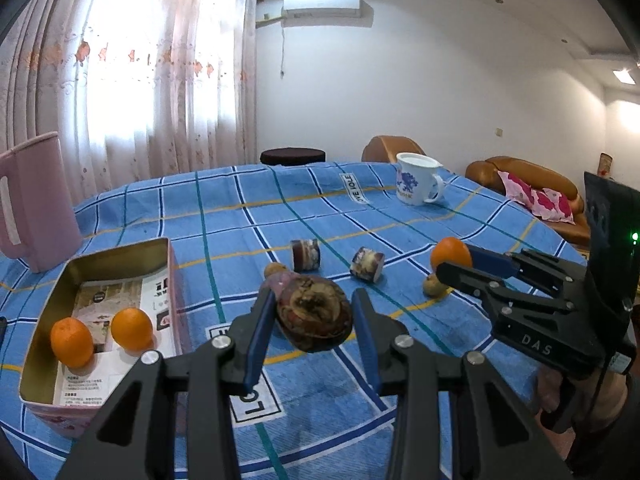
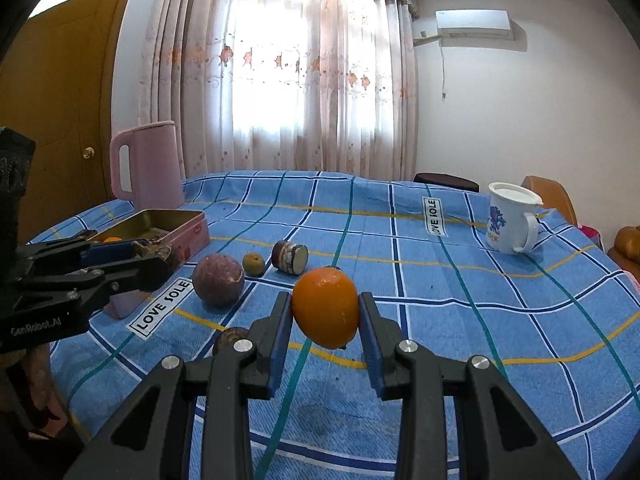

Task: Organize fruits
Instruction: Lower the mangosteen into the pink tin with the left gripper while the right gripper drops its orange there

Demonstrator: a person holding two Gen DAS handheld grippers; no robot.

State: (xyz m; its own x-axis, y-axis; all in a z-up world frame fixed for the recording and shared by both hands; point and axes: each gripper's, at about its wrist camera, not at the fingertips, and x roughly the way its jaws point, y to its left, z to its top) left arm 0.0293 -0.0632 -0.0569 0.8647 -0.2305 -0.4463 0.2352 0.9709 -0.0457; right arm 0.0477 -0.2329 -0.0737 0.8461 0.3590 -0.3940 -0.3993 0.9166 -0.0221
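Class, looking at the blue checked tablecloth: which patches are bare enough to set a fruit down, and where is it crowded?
Bare cloth lies between the white mug and the right tongs, and between the pink jug and the mug. It is crowded between the tin box and the held orange: purple fruit, small cylinders, small brown fruits.

A blue checked cloth [image 2: 460,292] printed with "LOVE SOLE" labels covers the worktop. A pink jug [image 2: 149,164] stands upright at its far left edge, in front of pale floral curtains [image 2: 280,72]. A white mug [image 2: 510,218] with a blue pattern and a white lid stands at the far right. An air conditioner [image 1: 321,4] hangs on the white wall. Brown sofas with a pink flowered cushion [image 1: 536,197] sit beyond the worktop, and a wooden door [image 2: 60,108] is at left.
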